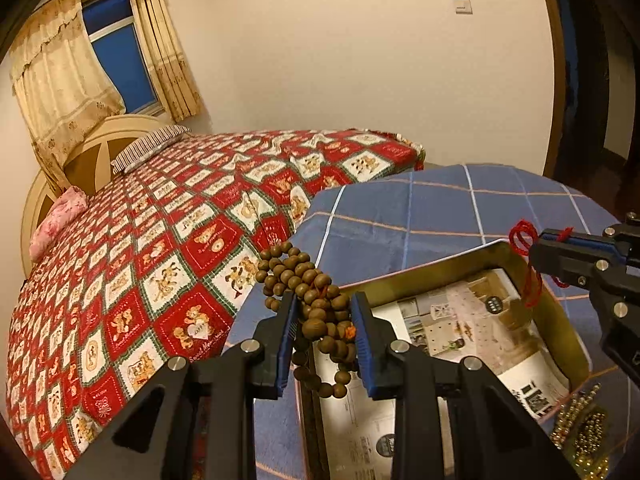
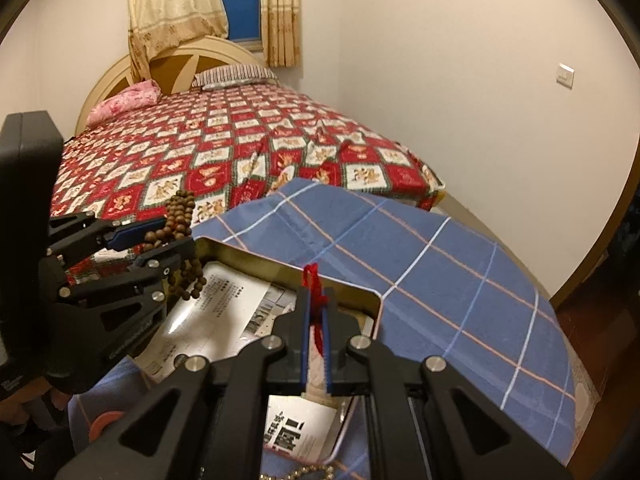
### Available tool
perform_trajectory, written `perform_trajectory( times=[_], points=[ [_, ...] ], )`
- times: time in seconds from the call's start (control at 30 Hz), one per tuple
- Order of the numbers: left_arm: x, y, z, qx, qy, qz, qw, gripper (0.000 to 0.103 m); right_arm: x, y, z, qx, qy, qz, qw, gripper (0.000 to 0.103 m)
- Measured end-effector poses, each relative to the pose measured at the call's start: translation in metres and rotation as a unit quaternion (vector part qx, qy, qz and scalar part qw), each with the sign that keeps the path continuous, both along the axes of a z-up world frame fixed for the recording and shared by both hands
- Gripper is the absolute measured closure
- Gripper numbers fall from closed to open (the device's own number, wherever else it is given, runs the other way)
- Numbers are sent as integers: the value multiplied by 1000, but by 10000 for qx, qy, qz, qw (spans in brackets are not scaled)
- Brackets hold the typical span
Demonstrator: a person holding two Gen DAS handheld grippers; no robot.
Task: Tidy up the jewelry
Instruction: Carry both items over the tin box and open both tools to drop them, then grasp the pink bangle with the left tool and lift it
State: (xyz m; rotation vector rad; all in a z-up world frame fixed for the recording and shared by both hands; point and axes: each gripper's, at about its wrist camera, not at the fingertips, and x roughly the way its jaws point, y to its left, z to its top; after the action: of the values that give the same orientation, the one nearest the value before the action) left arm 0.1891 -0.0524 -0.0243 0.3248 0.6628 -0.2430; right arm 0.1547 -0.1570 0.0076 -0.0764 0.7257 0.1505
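Note:
My left gripper [image 1: 325, 308] is shut on a bunch of brown wooden beads [image 1: 316, 300], held above the near left corner of a gold metal tin [image 1: 500, 254] lined with printed paper. The beads hang down between the pads. The same gripper [image 2: 160, 240] and beads [image 2: 180, 216] show at the left of the right wrist view. My right gripper [image 2: 316, 300] is shut on a red cord [image 2: 314, 280], above the tin's far rim [image 2: 280, 264]. It shows from the left wrist view [image 1: 538, 246] with the red cord [image 1: 524, 236] looping out and hanging into the tin.
The tin sits on a table under a blue checked cloth [image 1: 420, 212]. A heap of gold bead chains [image 1: 584, 436] lies on the cloth right of the tin. A bed with a red patchwork quilt [image 1: 160, 248] stands behind the table, close to its edge.

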Motion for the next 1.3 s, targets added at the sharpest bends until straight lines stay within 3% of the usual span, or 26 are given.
perform_trajectory(
  times=[0.33, 0.37, 0.4, 0.43, 0.47, 0.5, 0.57, 0.8, 1.3],
  points=[
    [14, -5, -18, 206, 106, -57, 9997, 72, 22, 2, -23, -109, 240, 0, 9997, 94],
    [14, -7, -20, 272, 114, -43, 9996, 69, 23, 3, -26, -147, 281, 3, 9995, 93],
    [15, -9, -21, 349, 114, 4, 9993, 59, 23, 3, -28, -188, 296, 7, 9994, 92],
    [14, -10, -23, 419, 86, 52, 9991, 51, 23, 3, -31, -225, 307, 2, 9993, 86],
    [13, -11, -22, 440, 26, 74, 9990, 33, 23, 2, -34, -236, 345, -14, 9991, 74],
    [10, -10, -22, 432, -50, 80, 9990, 25, 22, 1, -36, -206, 375, -12, 9991, 67],
    [6, -10, -19, 436, -149, 54, 9989, 24, 19, -2, -37, -171, 373, -53, 9991, 51],
    [-8, 5, -14, 444, -85, 203, 9988, 24, 0, -14, -33, -184, 355, -290, 9988, 49],
    [-96, 40, -13, 581, -209, 337, 9975, 24, -79, -40, -32, -237, 293, -676, 9970, 45]
  ],
)
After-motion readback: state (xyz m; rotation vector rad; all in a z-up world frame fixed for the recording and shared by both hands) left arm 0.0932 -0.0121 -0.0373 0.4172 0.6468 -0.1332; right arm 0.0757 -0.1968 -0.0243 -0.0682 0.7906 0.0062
